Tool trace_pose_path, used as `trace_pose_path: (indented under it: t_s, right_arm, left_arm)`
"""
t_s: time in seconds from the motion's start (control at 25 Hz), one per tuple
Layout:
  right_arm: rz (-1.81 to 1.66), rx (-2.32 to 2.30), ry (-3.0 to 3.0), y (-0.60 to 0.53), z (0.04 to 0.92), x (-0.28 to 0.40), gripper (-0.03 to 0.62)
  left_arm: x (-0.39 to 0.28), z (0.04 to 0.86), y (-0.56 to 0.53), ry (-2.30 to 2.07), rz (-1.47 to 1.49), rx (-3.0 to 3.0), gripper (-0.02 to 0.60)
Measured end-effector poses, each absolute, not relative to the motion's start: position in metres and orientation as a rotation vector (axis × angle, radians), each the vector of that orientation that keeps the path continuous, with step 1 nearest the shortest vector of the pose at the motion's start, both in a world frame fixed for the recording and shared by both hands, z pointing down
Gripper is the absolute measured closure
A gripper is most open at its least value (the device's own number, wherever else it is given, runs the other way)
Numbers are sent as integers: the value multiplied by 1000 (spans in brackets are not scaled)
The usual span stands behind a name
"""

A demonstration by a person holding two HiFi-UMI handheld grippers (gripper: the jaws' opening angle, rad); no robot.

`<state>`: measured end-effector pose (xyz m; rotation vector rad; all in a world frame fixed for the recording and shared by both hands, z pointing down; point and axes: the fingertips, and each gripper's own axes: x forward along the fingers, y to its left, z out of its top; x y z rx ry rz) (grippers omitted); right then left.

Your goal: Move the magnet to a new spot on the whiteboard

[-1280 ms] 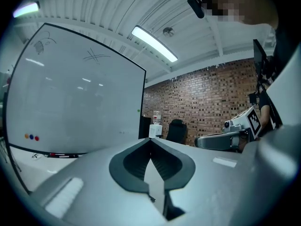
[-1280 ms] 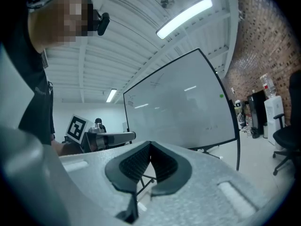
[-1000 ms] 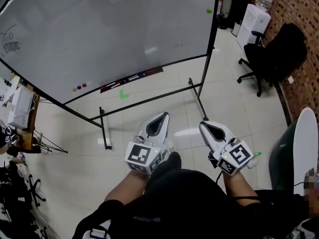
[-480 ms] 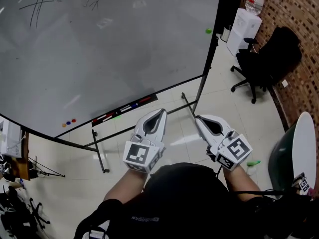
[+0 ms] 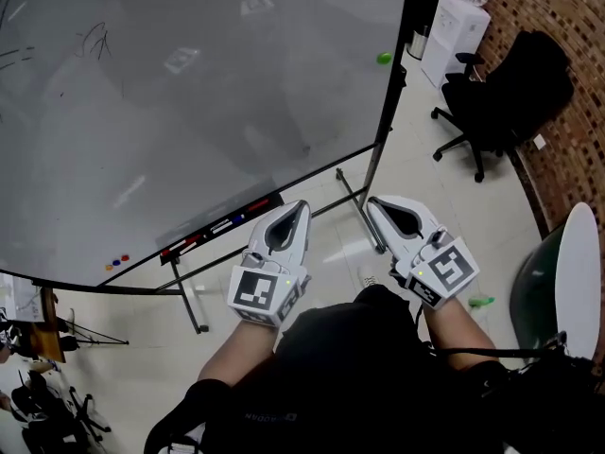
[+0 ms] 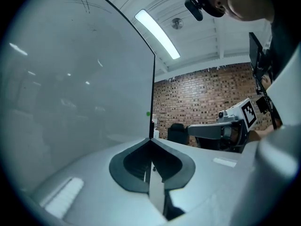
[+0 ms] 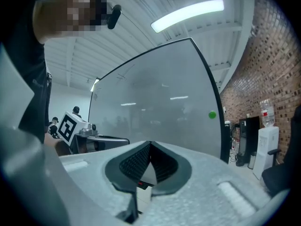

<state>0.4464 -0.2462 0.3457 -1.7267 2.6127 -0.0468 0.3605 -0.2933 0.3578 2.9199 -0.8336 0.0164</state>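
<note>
Magnet (image 5: 384,58) is seen high by the right edge of the whiteboard (image 5: 189,112), ahead of the nearer right gripper (image 5: 373,203); it and the left gripper (image 5: 299,206) are held clenched, empty.

Bright, even indoor light falls from a ceiling tube lamp (image 6: 157,34) that shows white and blown out in the 2 gripper views. The whiteboard (image 5: 189,93) carries pale lamp reflections over a grey sheen, and the tiled floor (image 5: 345,253) has a soft glare patch. Both gripper views bend strongly and darken to black at their round edges, with the near foreground slightly soft.
</note>
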Motion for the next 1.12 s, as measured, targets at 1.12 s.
trace_pose_path:
  t_s: [1.12]
  right_arm:
    - [400, -1969, 2529, -439, 285, 602, 478]
  left_arm:
    - [446, 370, -401, -1104, 23, 2804, 566]
